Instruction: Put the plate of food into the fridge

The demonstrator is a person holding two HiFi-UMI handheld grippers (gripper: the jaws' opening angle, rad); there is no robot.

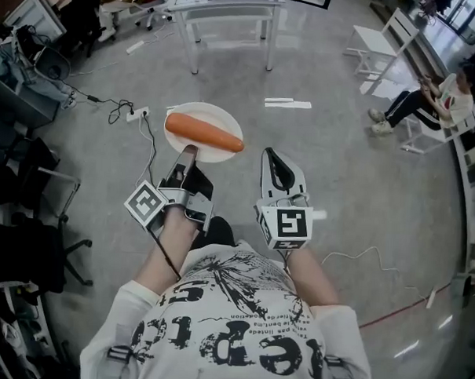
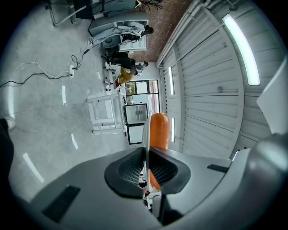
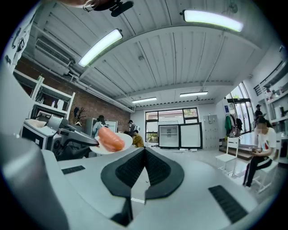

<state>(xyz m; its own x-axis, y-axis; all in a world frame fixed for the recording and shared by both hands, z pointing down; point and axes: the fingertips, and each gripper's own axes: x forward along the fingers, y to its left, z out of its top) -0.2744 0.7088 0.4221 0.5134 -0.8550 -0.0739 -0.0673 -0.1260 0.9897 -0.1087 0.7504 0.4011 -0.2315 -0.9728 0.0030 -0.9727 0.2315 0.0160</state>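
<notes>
One orange carrot (image 1: 204, 133) lying across white plate (image 1: 203, 111)

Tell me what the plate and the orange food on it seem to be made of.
Plate: white, smooth and thin at the rim where the left tool pinches it. It could be ceramic or melamine; the look leaves it open.
Carrot: even orange, smooth skin with a soft sheen, no leaves or blemishes. It may be a plastic prop or a real carrot.
</notes>
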